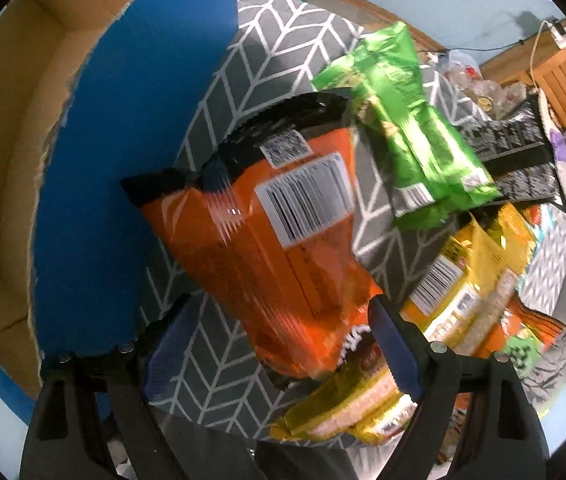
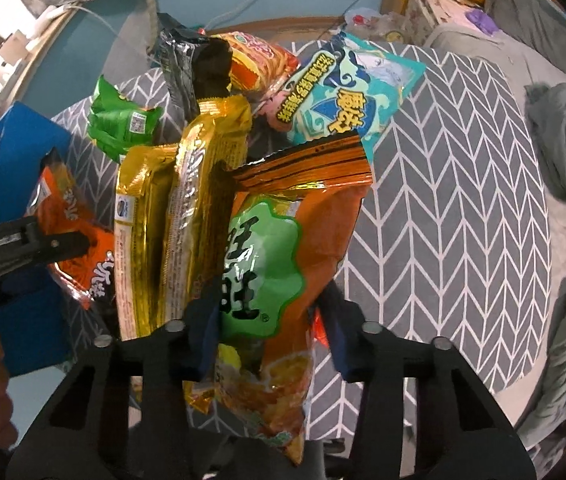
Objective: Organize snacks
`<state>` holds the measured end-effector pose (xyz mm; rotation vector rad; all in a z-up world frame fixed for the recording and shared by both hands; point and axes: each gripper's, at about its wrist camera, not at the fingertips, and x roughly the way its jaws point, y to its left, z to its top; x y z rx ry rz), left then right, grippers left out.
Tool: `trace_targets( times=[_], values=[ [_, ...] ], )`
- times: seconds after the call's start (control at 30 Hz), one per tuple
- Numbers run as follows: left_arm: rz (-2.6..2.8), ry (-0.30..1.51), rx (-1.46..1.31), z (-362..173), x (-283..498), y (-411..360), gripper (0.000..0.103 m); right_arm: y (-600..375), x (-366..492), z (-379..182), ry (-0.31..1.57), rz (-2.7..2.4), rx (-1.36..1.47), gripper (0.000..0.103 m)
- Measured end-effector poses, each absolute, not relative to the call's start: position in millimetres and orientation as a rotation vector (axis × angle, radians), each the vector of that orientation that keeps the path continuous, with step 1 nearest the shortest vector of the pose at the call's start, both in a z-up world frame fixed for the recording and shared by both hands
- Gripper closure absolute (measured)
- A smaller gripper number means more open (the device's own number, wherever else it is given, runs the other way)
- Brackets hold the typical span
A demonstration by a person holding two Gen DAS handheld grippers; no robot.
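In the left wrist view an orange snack bag with a black top lies between the wide-apart fingers of my left gripper; the right pad touches it, the left pad stands clear. The blue cardboard box stands open at the left. In the right wrist view my right gripper has its pads on both sides of an orange bag with a green label. Yellow bags lie to its left. The left gripper and its orange bag show at the far left.
Green bags, a black bag and yellow bags lie piled on the grey chevron cloth. A teal bag and a red-orange noodle bag lie further off. Grey bedding lies at the right.
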<state>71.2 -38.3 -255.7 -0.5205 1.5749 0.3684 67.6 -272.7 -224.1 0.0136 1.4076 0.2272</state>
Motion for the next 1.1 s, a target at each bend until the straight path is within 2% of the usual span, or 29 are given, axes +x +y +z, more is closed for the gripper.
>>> trace_targets(
  times=[0.1,0.37,0.43,0.63,1.1],
  values=[
    [0.376,1.577,-0.544,-263.3,74.1,-31.4,0.015,-279.1,69.6,-221.4,1.403,0.241,0.016,0.068],
    [0.356,1.573,-0.552,-276.6,83.7,-23.4,0.016,-285.7,69.2,-215.4,1.392,0.263,0.037,0.068],
    [0.342,1.567,-0.558,-278.0,84.1,-20.9,0.027,-287.2,66.8,-211.9,1.388,0.262,0.032,0.068],
    [0.291,1.561,-0.537,-276.7,87.2,-27.9,0.041,-287.2,67.0,-202.2,1.37,0.262,0.021,0.069],
    [0.227,1.568,-0.402,-248.1,79.3,-45.1,0.051,-285.3,60.0,-183.3,1.342,0.273,0.027,0.07]
  ],
)
